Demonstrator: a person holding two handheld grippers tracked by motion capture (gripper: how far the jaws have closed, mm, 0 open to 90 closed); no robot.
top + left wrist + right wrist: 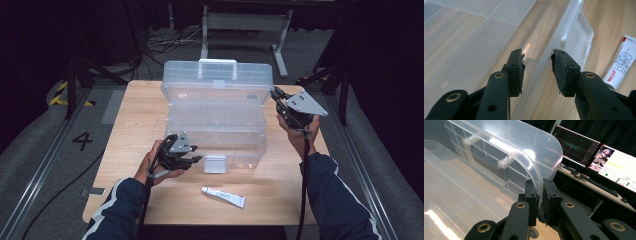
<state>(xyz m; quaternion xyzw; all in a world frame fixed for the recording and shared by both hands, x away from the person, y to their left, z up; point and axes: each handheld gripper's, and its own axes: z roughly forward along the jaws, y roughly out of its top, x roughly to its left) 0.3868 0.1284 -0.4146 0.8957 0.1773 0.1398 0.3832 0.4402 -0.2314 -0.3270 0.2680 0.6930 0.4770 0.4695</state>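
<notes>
A clear plastic storage box [215, 132] stands open on the wooden table [140, 115], its lid [217, 75] raised at the back. My right gripper [275, 93] is at the lid's right corner. In the right gripper view it [540, 192] is shut on the lid's curved edge [549, 152]. My left gripper [196, 154] is at the box's front left. In the left gripper view its jaws [536, 67] stand open astride the front wall [554, 42], pads apart from it. A white tube [223, 196] lies in front of the box, and the same tube [621, 65] lies right of the left jaws.
The box's front latch flap [215, 163] hangs down onto the table, right of the left gripper. Bare table stretches left of the box. A metal frame [245, 22] and floor cables [165, 42] are behind the table. Lit monitors [599, 152] stand beyond the lid.
</notes>
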